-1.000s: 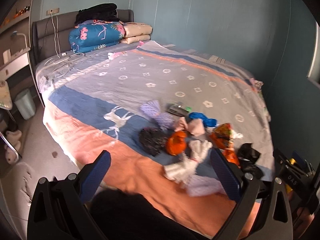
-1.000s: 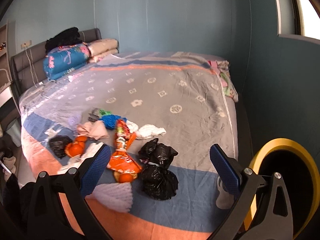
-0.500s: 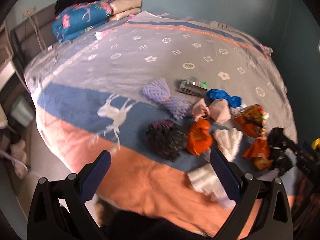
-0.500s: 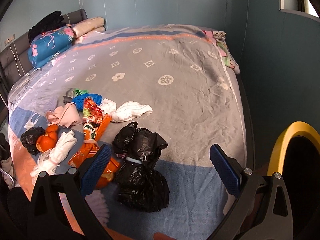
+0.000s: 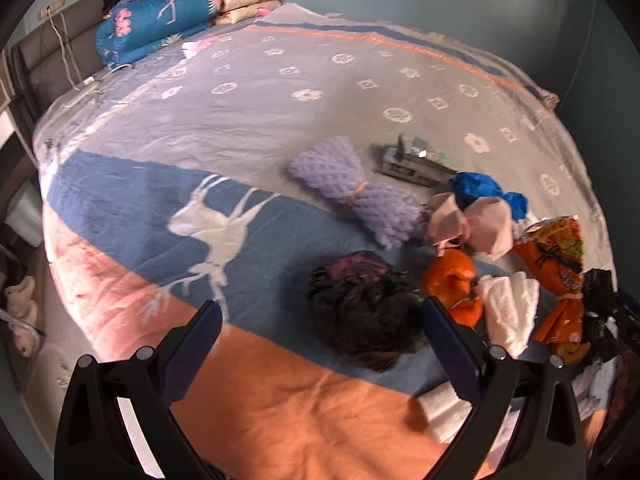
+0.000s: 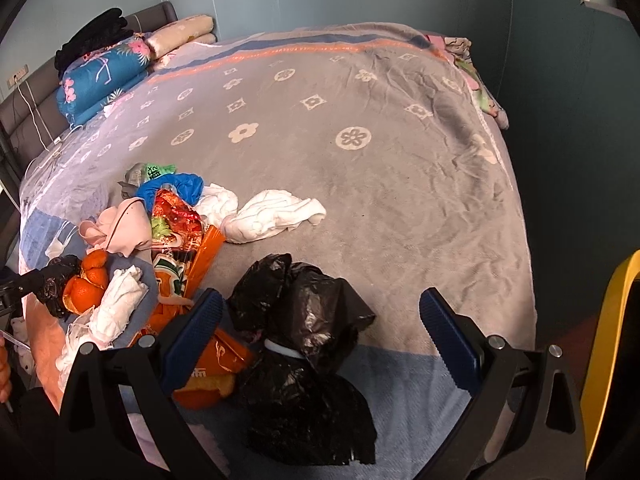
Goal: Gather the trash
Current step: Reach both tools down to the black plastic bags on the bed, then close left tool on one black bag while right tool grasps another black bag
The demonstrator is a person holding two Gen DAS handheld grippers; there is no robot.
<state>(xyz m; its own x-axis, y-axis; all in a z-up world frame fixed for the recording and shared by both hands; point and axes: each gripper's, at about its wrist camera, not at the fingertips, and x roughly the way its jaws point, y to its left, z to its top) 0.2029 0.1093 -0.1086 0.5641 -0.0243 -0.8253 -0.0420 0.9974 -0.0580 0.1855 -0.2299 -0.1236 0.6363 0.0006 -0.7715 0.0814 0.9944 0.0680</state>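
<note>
Trash lies in a cluster on the bed. My left gripper [image 5: 320, 340] is open just above a crumpled dark bag [image 5: 366, 312]. Beside it lie orange peel [image 5: 452, 280], a white tissue wad [image 5: 508, 304], a purple foam net [image 5: 360, 192], pink cloth [image 5: 472, 224], a blue bag [image 5: 484, 192] and an orange snack wrapper [image 5: 556, 264]. My right gripper [image 6: 320, 336] is open over a tied black plastic bag [image 6: 304, 340], which sits between the fingers. A white crumpled cloth [image 6: 276, 216] and the snack wrapper [image 6: 180, 228] lie beyond it.
The bed's grey patterned blanket [image 6: 360, 120] stretches back to folded quilts [image 5: 160, 16] and pillows at the headboard. A yellow-rimmed bin [image 6: 612, 352] stands at the right of the bed. A small grey box [image 5: 412, 160] lies behind the trash. Floor and a white bin [image 5: 24, 212] are at left.
Both grippers have moved forward and down toward the bed. The left closed in on the dark crumpled bag; the right closed in on the tied black bag. Both stayed open.
</note>
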